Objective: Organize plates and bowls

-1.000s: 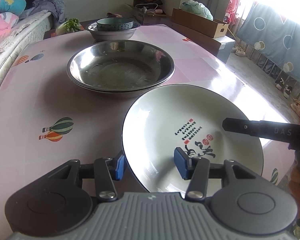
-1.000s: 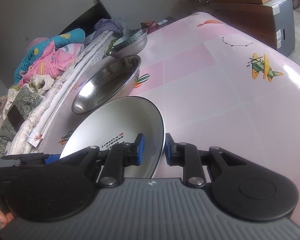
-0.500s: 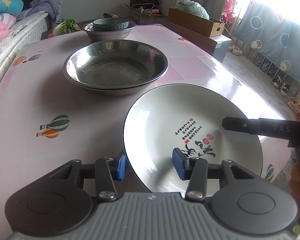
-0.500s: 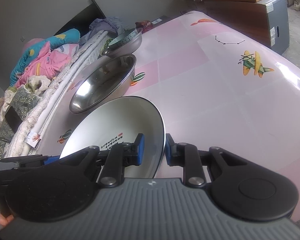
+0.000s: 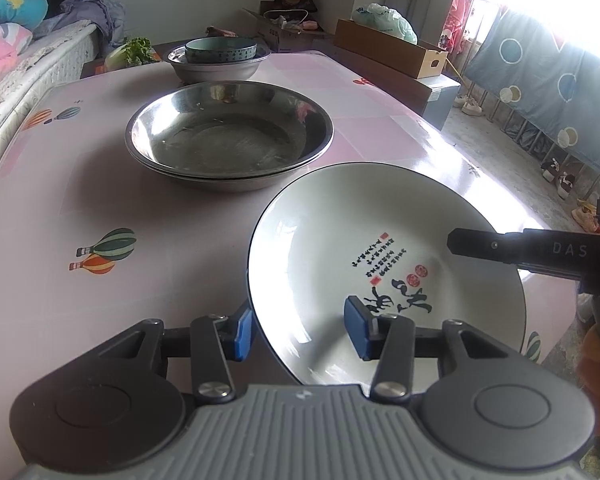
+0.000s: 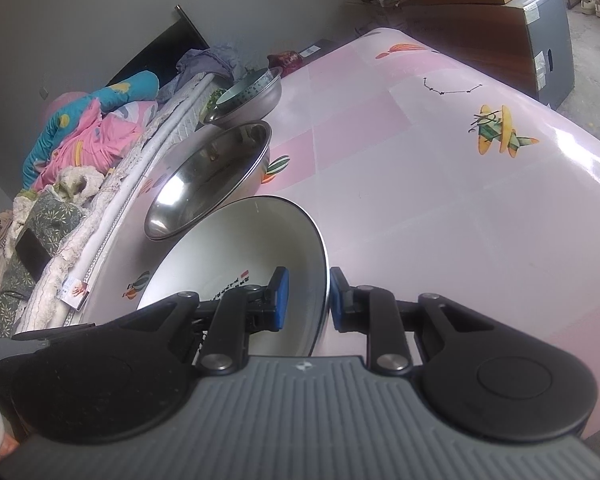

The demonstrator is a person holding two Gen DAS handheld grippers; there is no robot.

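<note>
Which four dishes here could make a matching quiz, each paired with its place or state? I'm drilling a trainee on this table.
Things:
1. White plate
2. Large steel basin
3. Small steel bowl
4. Teal bowl

Places or states:
A. Nested inside another dish
B. At the table's far end, holding another dish
C. Mid-table, stacked on a similar steel basin
D. Tilted, rim between the pads of the right hand-held gripper

Pairs: 1-D, 2-C, 3-B, 4-A
</note>
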